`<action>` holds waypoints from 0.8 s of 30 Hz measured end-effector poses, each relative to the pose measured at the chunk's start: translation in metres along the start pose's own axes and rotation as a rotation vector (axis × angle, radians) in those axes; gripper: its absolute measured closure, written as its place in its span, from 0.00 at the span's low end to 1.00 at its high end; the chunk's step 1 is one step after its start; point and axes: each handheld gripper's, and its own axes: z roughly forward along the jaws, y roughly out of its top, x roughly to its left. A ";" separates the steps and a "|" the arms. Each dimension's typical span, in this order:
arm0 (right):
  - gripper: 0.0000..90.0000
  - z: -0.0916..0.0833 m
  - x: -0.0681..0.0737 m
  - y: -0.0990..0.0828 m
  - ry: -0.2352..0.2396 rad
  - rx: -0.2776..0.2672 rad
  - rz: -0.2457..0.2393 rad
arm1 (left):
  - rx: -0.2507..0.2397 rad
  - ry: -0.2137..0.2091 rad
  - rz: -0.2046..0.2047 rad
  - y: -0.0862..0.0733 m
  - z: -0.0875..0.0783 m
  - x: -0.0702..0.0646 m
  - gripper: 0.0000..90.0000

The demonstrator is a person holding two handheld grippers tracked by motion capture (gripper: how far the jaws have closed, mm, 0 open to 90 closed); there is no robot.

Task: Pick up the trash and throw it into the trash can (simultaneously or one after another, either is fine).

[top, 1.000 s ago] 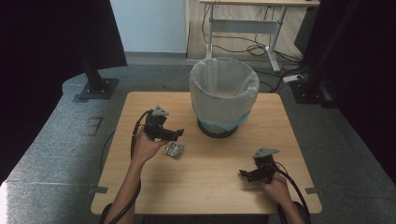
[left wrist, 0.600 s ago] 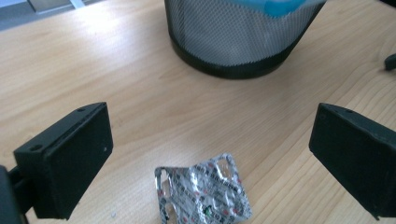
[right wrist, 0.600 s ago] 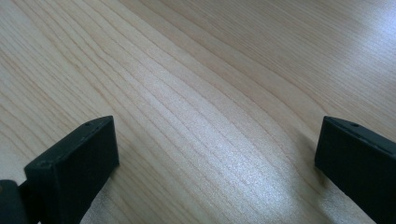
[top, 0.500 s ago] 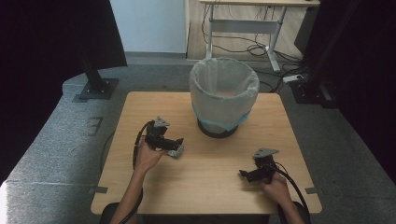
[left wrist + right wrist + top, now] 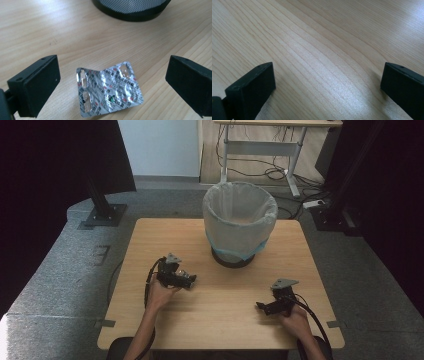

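Left hand-held gripper (image 5: 110, 82) has pulled back toward the person, jaws wide, now straddling the crumpled silver foil blister pack (image 5: 108, 89) flat on the light wooden worktop (image 5: 50, 30); grasp looks next. Right hand-held gripper (image 5: 267, 306) wide, idle.

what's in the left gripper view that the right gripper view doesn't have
The left gripper view alone has a bent silver blister pack lying on the wood between that tool's open jaws, untouched by either one, and the dark base of the mesh bin at the top edge. The right gripper view alone has nothing of its own: just bare wood grain between its open jaws. Both share the wooden table and a pair of black jaws standing wide apart, gripping nothing.
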 end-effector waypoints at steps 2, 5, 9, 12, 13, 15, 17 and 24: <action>0.00 0.000 0.000 0.000 0.000 0.000 0.000 | 0.007 0.002 -0.007 -0.004 0.004 0.001 0.00; 0.00 0.000 0.000 0.000 0.000 0.000 0.000 | 0.011 0.002 -0.011 -0.007 0.006 0.001 0.00; 0.00 0.000 0.000 0.000 0.000 0.000 0.000 | 0.027 0.006 -0.011 -0.012 0.011 0.001 0.00; 0.00 0.000 0.000 0.000 0.000 0.000 0.000 | 0.031 0.007 -0.017 -0.016 0.016 0.001 0.00; 0.00 0.000 0.000 0.000 0.000 0.000 0.000 | 0.033 0.005 -0.018 -0.017 0.017 0.001 0.00; 0.00 0.000 0.000 0.000 0.000 0.000 0.000 | 0.037 0.007 -0.013 -0.018 0.018 0.000 0.00; 0.00 0.000 0.000 0.000 0.000 0.000 0.000 | 0.043 0.010 -0.009 -0.019 0.020 0.000 0.00; 0.00 0.000 0.000 0.000 0.000 0.000 0.000 | 0.074 0.023 0.003 -0.023 0.028 -0.003 0.00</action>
